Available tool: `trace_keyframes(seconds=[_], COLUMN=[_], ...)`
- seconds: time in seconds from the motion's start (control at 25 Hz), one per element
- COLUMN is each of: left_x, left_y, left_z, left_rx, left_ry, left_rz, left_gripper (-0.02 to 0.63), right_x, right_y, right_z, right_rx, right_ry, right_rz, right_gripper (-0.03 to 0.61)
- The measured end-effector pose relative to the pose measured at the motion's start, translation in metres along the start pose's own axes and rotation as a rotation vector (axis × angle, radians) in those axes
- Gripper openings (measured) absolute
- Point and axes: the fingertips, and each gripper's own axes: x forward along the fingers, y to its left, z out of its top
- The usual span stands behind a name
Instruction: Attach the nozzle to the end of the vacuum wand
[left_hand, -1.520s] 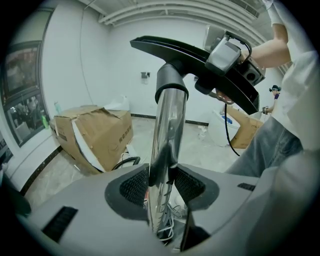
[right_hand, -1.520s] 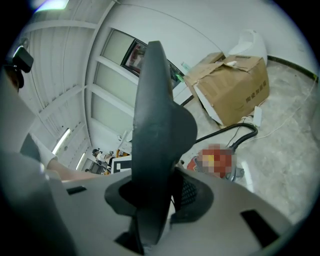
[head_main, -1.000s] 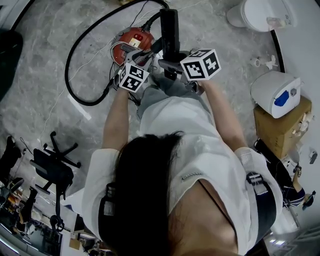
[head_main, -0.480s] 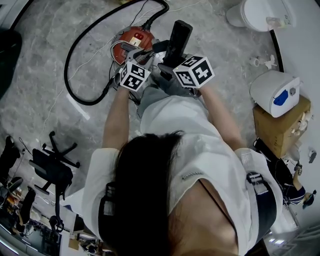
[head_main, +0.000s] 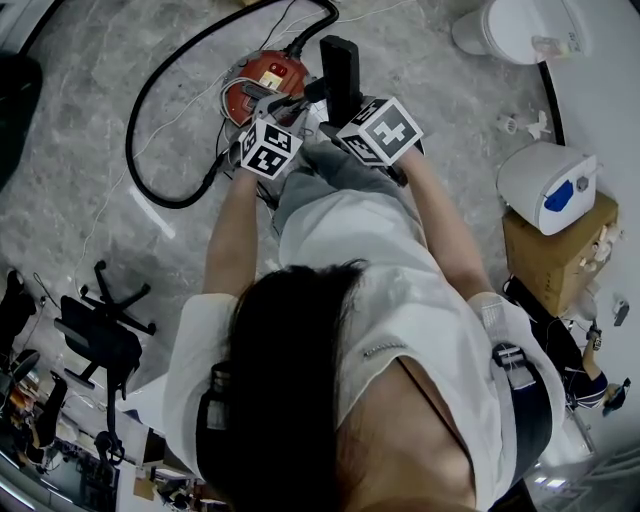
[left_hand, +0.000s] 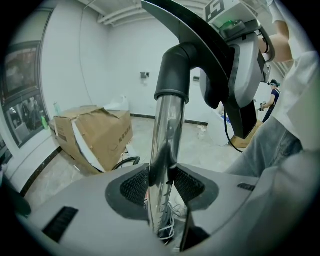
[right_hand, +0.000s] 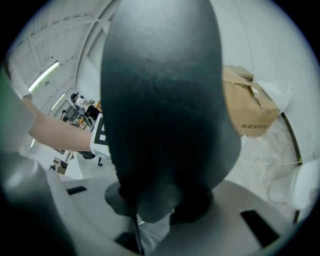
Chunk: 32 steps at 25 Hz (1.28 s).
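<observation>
left tongs (left_hand: 162, 184) clamp wand (left_hand: 167, 130), steadying it upright. right tongs (right_hand: 162, 202) grip nozzle (right_hand: 160, 100); its collar sits over wand's top end, probably so a push seats it.

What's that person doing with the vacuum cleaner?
A person holds a tool in each hand. The left tool clamps the shiny wand, and the right tool grips the black nozzle. The nozzle's neck sits over the wand's top end, so it looks joined. The red vacuum lies on the floor nearby.
</observation>
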Motion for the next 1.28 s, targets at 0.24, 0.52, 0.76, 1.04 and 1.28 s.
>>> trace_keyframes(seconds=[0.24, 0.52, 0.76, 1.04, 1.28], left_x=[0.001, 0.005, 0.008, 0.008, 0.014], left_y=[0.003, -0.003, -0.006, -0.003, -0.001], left_z=[-0.002, -0.005, -0.006, -0.003, -0.004], left_rx=[-0.022, 0.025, 0.008, 0.015, -0.009], left_ry=[0.009, 0.045, 0.052, 0.061, 0.057], left_rz=[0.007, -0.007, 0.015, 0.026, 0.040], left_gripper=[0.156, 0.153, 0.153, 0.153, 0.153], right_x=[0.004, 0.005, 0.001, 0.001, 0.003], right_y=[0.000, 0.002, 0.004, 0.004, -0.001], right_z=[0.002, -0.002, -0.003, 0.001, 0.003], right_rx=[0.068, 0.145, 0.151, 0.209, 0.208], right_ry=[-0.017, -0.023, 0.032, 0.009, -0.084], right_rz=[0.049, 0.110, 0.191, 0.227, 0.235], right_gripper=[0.120, 0.120, 0.120, 0.120, 0.124])
